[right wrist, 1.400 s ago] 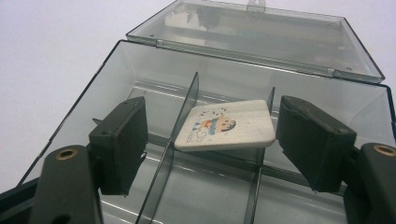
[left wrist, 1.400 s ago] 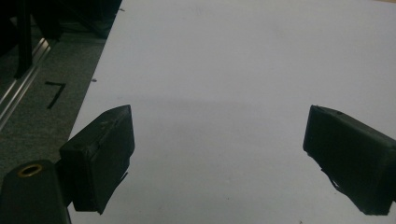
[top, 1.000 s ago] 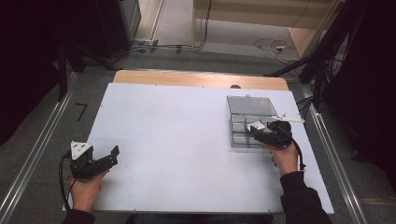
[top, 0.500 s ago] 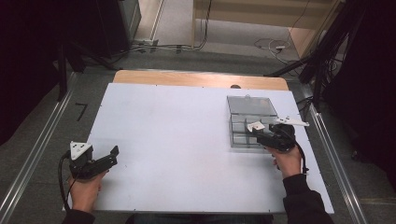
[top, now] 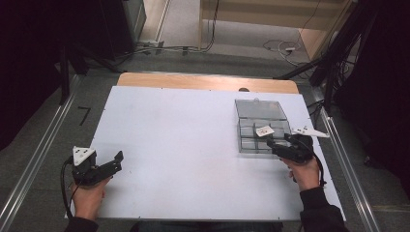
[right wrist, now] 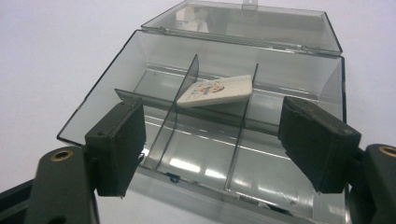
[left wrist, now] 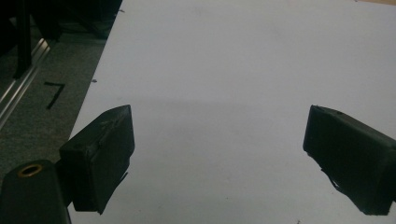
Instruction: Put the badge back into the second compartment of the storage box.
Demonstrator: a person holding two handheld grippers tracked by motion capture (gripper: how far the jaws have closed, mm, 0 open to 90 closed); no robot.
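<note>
Both tools black w/ blocky pads – left tool (top: 118, 157), right tool (top: 270, 145); grey triangular plates, black cables, dark sleeves.

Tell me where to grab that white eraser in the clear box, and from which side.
Grip the white eraser across its two long edges, coming from above. It lies tilted on the dividers in the clear box, so its raised end is likely easiest for the right gripper, whose jaws have just been opening with nothing between them.

A white table (top: 193, 145) carries a clear compartment box (top: 261, 126).
</note>
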